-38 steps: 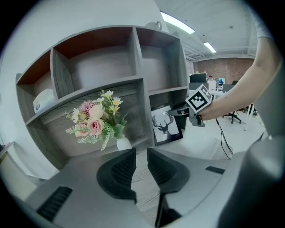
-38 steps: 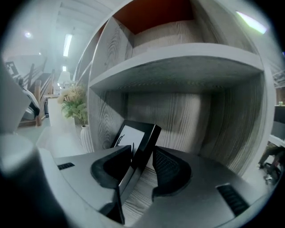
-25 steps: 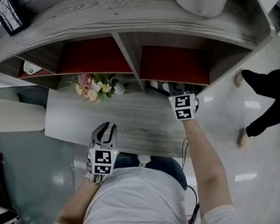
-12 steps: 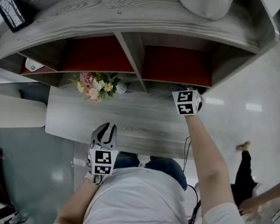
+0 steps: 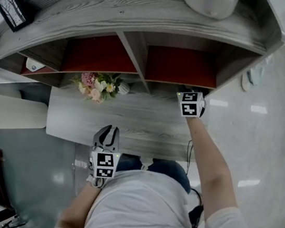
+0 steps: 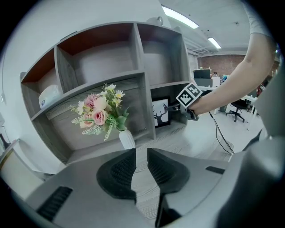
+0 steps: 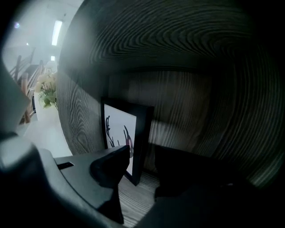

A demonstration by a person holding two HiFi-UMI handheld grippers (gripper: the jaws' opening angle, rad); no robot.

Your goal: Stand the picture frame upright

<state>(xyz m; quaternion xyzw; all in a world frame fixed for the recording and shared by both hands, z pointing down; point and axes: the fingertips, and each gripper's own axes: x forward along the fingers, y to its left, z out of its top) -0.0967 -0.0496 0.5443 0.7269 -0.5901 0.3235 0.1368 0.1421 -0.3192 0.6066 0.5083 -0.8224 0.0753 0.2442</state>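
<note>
Fingers (image 7: 111, 165) of right gripper (image 7: 142, 152) just opening, picture frame (image 7: 119, 132) upright between

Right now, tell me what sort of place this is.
Probably an open-plan office: desk monitors and an office chair behind, ceiling strip lights, with a grey display shelf in front.

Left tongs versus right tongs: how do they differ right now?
Left tongs are empty; right tongs have the edge of the upright picture frame between jaws that have just been opening. Left tongs hang back over the tabletop; right tongs reach into the shelf. Both carry a marker cube.
</note>
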